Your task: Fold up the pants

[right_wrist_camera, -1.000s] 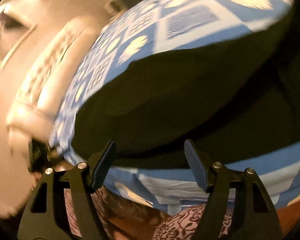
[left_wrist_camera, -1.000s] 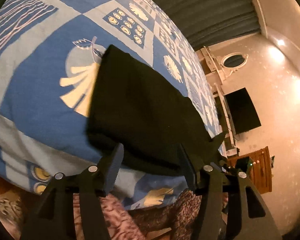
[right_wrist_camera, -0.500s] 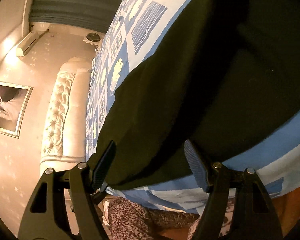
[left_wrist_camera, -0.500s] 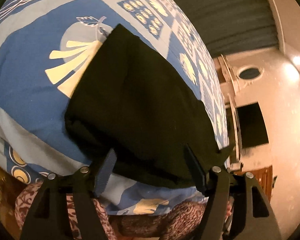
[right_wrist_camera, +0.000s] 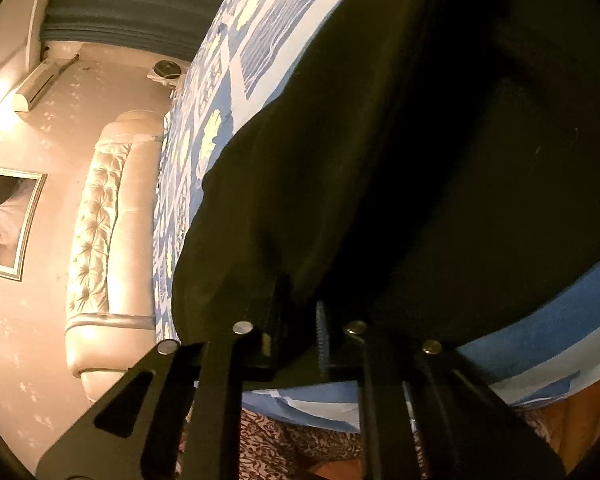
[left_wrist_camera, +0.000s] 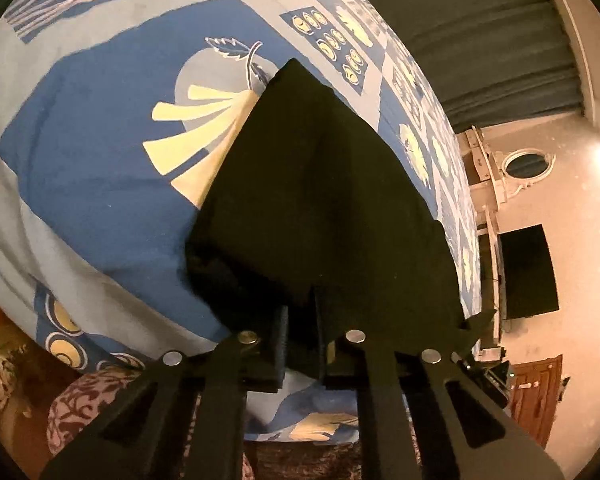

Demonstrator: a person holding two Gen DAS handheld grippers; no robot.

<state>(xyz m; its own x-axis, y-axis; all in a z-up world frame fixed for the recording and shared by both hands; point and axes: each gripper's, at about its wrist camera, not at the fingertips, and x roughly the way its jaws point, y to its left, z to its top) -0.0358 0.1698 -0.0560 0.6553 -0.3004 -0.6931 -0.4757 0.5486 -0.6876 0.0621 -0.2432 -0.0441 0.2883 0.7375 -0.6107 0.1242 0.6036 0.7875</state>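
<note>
Black pants (left_wrist_camera: pixel 324 208) lie folded on a blue patterned bedspread (left_wrist_camera: pixel 92 152), near the bed's front edge. My left gripper (left_wrist_camera: pixel 300 332) is shut on the near edge of the pants. In the right wrist view the pants (right_wrist_camera: pixel 420 160) fill most of the frame, and my right gripper (right_wrist_camera: pixel 300 336) is shut on their near edge too. The fabric hides both pairs of fingertips in part.
The bedspread (right_wrist_camera: pixel 260 52) stretches away from the pants. A tufted cream headboard (right_wrist_camera: pixel 96 240) stands at the bed's far end. A dark TV (left_wrist_camera: pixel 528 272) and a wooden door (left_wrist_camera: pixel 536 392) stand by the wall. Patterned carpet (left_wrist_camera: pixel 84 408) lies below the bed edge.
Both grippers moved in to the near edge of the pants and closed on it; a second ago both were open just short of the fabric.
</note>
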